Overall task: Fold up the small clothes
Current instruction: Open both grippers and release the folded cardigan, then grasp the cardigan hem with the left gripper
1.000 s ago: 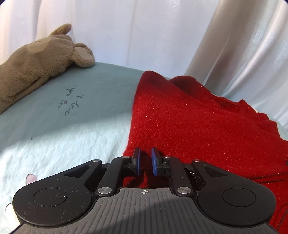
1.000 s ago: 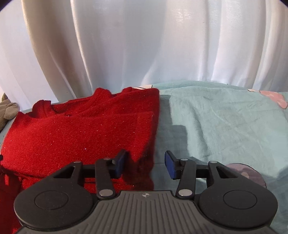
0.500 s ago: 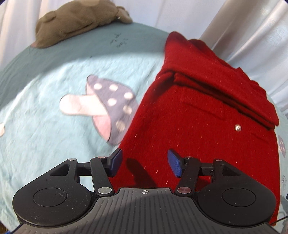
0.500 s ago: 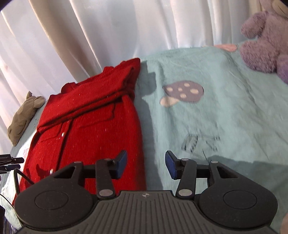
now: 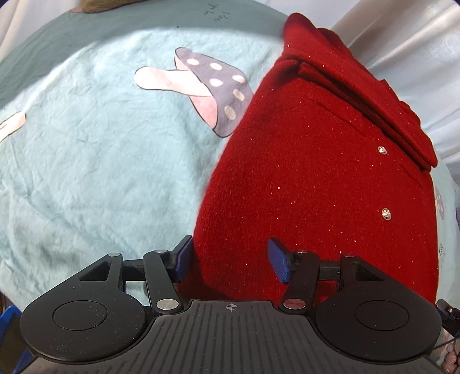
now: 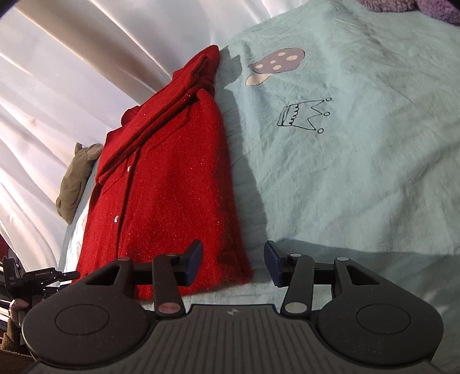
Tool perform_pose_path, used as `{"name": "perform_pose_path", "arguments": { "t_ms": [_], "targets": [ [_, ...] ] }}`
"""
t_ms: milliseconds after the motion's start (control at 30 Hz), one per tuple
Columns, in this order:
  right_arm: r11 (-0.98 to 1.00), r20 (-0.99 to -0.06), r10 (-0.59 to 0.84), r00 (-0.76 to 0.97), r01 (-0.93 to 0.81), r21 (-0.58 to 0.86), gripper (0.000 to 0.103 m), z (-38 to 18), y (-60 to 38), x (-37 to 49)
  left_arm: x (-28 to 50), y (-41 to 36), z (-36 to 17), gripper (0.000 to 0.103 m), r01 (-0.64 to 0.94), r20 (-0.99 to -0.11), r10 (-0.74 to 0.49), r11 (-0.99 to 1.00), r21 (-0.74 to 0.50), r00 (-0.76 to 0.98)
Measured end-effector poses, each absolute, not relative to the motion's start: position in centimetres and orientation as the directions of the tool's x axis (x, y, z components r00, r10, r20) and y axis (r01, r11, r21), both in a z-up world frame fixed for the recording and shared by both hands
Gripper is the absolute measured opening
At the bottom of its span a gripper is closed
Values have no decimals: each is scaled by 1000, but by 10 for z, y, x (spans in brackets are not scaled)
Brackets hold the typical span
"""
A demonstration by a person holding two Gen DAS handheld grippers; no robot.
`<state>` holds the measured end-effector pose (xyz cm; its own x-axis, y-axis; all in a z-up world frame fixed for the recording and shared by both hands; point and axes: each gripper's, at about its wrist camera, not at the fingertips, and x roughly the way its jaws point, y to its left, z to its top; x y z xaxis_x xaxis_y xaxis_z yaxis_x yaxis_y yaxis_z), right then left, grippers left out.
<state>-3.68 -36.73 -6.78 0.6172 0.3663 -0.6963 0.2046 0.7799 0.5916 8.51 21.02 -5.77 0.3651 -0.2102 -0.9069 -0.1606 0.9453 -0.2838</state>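
Observation:
A red glittery knit cardigan [image 5: 325, 178] with small shiny buttons lies flat on a light teal blanket [image 5: 86, 161], its sleeves folded across its far end. My left gripper [image 5: 231, 260] is open and empty, above the cardigan's near left edge. In the right wrist view the cardigan [image 6: 169, 184] lies lengthwise at the left. My right gripper [image 6: 233, 263] is open and empty, over the cardigan's near right corner.
The blanket [image 6: 359, 161] has mushroom prints [image 5: 201, 86] and a drawn crown [image 6: 304, 115]. A brown plush toy [image 6: 76, 178] lies at the far edge by white curtains [image 6: 72, 72]. A purple plush [image 6: 414, 5] sits at the top right.
My left gripper let go of the cardigan and opened. Both grippers pulled back and rose from the far folded end to the cardigan's near end. The sleeves now lie folded across the top.

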Motion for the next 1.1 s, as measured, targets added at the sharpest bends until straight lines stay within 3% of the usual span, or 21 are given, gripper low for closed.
{"name": "perform_pose_path", "arguments": {
  "t_ms": [67,300,433,567,600,633,800,833,867,967,1033,1100],
  "targets": [
    [763,-679,385,625,199,615,46,-71,-371,-38,85,212,-59,58,-158,-903,-223,942,-297,368],
    [686,-621,455,639,193,702,46,-78,-380,-33,89,229,-60,38,-195,-898,-273,915,-353,346],
    [695,-612,490,621,147,704,46,-79,-367,-24,90,231,-62,31,-183,-898,-286,915,-359,334],
    [694,-616,508,602,137,706,37,-83,-360,-19,87,230,-58,27,-163,-898,-291,919,-358,331],
    [704,-616,506,604,123,700,24,-81,-358,-19,87,230,-58,27,-154,-896,-296,920,-360,331],
    [707,-610,514,603,104,699,23,-80,-356,-19,87,229,-58,27,-146,-899,-295,923,-356,324],
    [688,-601,547,582,96,720,31,-79,-354,-15,88,232,-64,52,-122,-897,-340,915,-385,281],
    [684,-600,553,579,96,723,32,-79,-354,-14,89,231,-64,51,-111,-894,-355,911,-396,273],
    [683,-601,556,575,96,724,32,-79,-353,-14,89,228,-65,49,-98,-894,-362,912,-399,265],
    [701,-617,548,565,92,707,32,-77,-350,-12,93,217,-67,20,-58,-904,-363,921,-384,227],
    [724,-634,530,563,89,684,19,-75,-347,-10,96,216,-65,17,-68,-903,-368,918,-391,224],
    [732,-631,525,571,74,677,16,-69,-345,-10,98,217,-55,16,-70,-880,-407,898,-435,243]
  ]
}}
